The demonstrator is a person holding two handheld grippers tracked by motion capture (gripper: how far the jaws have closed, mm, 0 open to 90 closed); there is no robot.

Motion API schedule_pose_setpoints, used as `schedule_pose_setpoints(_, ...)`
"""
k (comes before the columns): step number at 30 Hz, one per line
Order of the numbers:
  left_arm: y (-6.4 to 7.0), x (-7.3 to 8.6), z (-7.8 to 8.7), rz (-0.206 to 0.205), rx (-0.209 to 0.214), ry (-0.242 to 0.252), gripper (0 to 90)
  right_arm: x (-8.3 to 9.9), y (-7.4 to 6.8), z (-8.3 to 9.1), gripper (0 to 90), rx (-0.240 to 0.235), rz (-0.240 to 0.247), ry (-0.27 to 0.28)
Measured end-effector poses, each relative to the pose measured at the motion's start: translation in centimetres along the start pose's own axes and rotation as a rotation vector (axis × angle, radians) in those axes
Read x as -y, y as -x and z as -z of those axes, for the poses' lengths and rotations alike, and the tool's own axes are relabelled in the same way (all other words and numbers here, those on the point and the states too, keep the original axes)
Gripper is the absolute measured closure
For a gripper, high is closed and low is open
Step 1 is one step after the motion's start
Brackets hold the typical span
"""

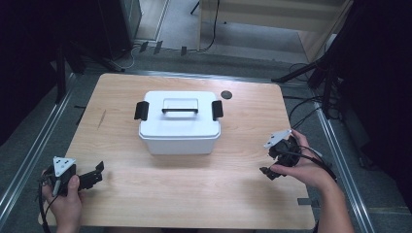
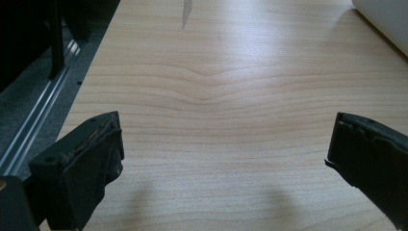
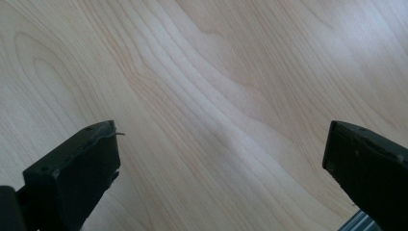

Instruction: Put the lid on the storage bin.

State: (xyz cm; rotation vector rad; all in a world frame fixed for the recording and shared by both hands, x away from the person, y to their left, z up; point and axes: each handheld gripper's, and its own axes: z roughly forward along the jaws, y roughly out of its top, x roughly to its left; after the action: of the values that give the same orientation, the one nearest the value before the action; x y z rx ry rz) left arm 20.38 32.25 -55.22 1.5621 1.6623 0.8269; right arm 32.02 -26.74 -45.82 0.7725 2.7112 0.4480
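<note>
A white lidded box (image 1: 179, 124) sits mid-counter (image 1: 194, 194), its long axis running nine to three o'clock, black latches at each short end and a handle (image 1: 180, 107) on the lid. The left hand-held gripper (image 1: 92, 175) rests near the front left corner, jaws spread wide and empty; the box lies toward its one o'clock. The right hand-held gripper (image 1: 270, 171), likewise wide and empty, has the box at about ten o'clock. Both stand well apart from it, roughly equally near.

High view down over the whole table (image 1: 194, 204); both gripper views close above its wood.
</note>
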Motion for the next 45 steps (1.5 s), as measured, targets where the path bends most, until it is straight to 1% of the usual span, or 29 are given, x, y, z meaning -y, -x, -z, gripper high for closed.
schedule_pose_setpoints(1, 0.0, 0.0, 0.0, 0.000, 0.000, 0.000, 0.0, 0.3, -0.1, -0.1, 0.0, 0.003, -0.012, 0.004)
schedule_pose_setpoints(4, 0.0, 0.0, 0.0, -0.001, -0.001, 0.000, 0.0, 1.2, -0.1, -0.2, 0.0, 0.009, -0.024, 0.025)
schedule_pose_setpoints(7, 0.0, 0.0, 0.0, -0.001, 0.000, 0.000, 0.0, 2.0, -0.3, -0.3, 0.0, 0.025, -0.046, 0.056)
schedule_pose_setpoints(10, 0.0, 0.0, 0.0, -0.003, -0.001, 0.000, 0.0, 2.9, -0.5, -0.5, 0.0, 0.014, -0.079, 0.085)
schedule_pose_setpoints(14, 0.0, 0.0, 0.0, -0.004, -0.001, 0.001, 0.0, 4.1, -1.0, -0.9, 0.0, 0.021, -0.099, 0.099)
schedule_pose_setpoints(16, 0.1, 0.0, 0.0, -0.004, -0.001, 0.001, 0.0, 4.8, -1.2, -1.0, 0.0, 0.023, -0.120, 0.117)
schedule_pose_setpoints(18, 0.1, 0.0, 0.0, -0.007, -0.003, 0.001, 0.0, 5.7, -1.3, -1.2, 0.0, 0.026, -0.158, 0.155)
schedule_pose_setpoints(20, 0.1, 0.0, 0.0, -0.008, -0.002, 0.002, 0.0, 6.4, -1.4, -1.3, 0.0, 0.022, -0.180, 0.174)
schedule_pose_setpoints(28, 0.1, 0.0, 0.0, -0.009, -0.004, 0.005, 0.0, 8.8, -2.3, -1.5, 0.0, 0.057, -0.253, 0.250)
schedule_pose_setpoints(30, 0.2, 0.0, 0.0, -0.012, 0.000, 0.006, 0.0, 9.6, -2.6, -1.7, 0.0, 0.060, -0.278, 0.271)
schedule_pose_setpoints(32, 0.2, 0.0, 0.0, -0.012, 0.000, 0.006, 0.0, 10.1, -2.8, -1.8, 0.0, 0.064, -0.292, 0.282)
schedule_pose_setpoints(36, 0.2, 0.0, 0.0, -0.013, -0.001, 0.005, 0.0, 11.4, -3.3, -2.0, 0.0, 0.075, -0.348, 0.330)
schedule_pose_setpoints(39, 0.2, 0.0, 0.0, -0.013, -0.001, 0.006, 0.0, 12.1, -3.7, -2.1, 0.0, 0.091, -0.370, 0.351)
schedule_pose_setpoints(41, 0.2, 0.0, 0.0, -0.012, -0.001, 0.006, 0.0, 12.5, -4.0, -2.1, 0.0, 0.092, -0.386, 0.368)
schedule_pose_setpoints(44, 0.2, 0.0, 0.0, -0.012, 0.000, 0.005, 0.0, 13.0, -4.4, -2.0, 0.0, 0.116, -0.406, 0.400)
schedule_pose_setpoints(45, 0.2, 0.0, 0.0, -0.012, 0.000, 0.005, 0.0, 13.2, -4.5, -2.0, 0.0, 0.134, -0.426, 0.415)
